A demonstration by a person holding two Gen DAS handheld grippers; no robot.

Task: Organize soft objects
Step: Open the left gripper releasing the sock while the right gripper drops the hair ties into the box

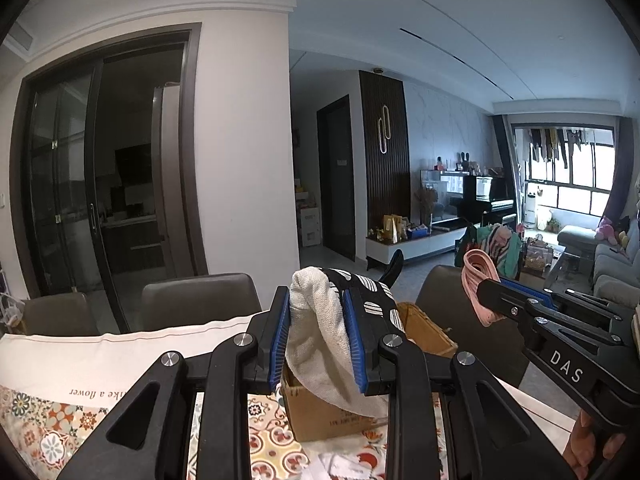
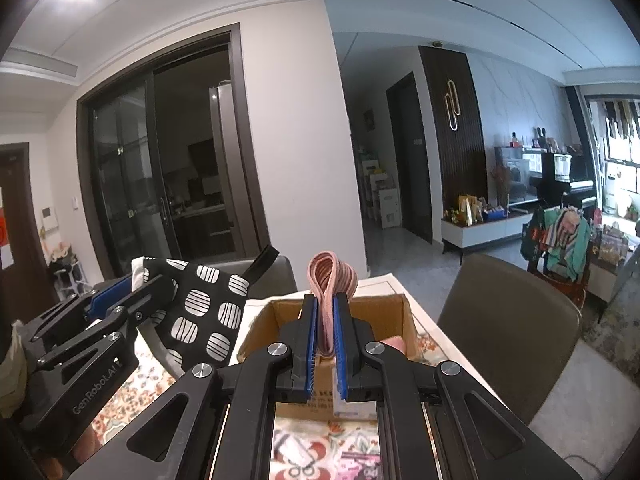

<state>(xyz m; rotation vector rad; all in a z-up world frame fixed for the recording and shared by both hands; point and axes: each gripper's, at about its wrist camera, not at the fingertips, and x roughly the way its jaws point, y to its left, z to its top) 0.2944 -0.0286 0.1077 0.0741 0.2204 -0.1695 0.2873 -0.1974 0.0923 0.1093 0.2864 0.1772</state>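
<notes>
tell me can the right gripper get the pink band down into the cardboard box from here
Probably yes. The right gripper, shut on the pink band, is above the cardboard box, whose top is open, with nothing between.

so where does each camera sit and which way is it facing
Left wrist: on the left gripper, looking across the table at the box and the room beyond; its jaws clamp a mitt; the right gripper and fingers show at right.
Right wrist: on the right gripper, facing the same way; jaws clamp a pink band; left gripper at left.
Shared: box, mitt, band, room.
</notes>
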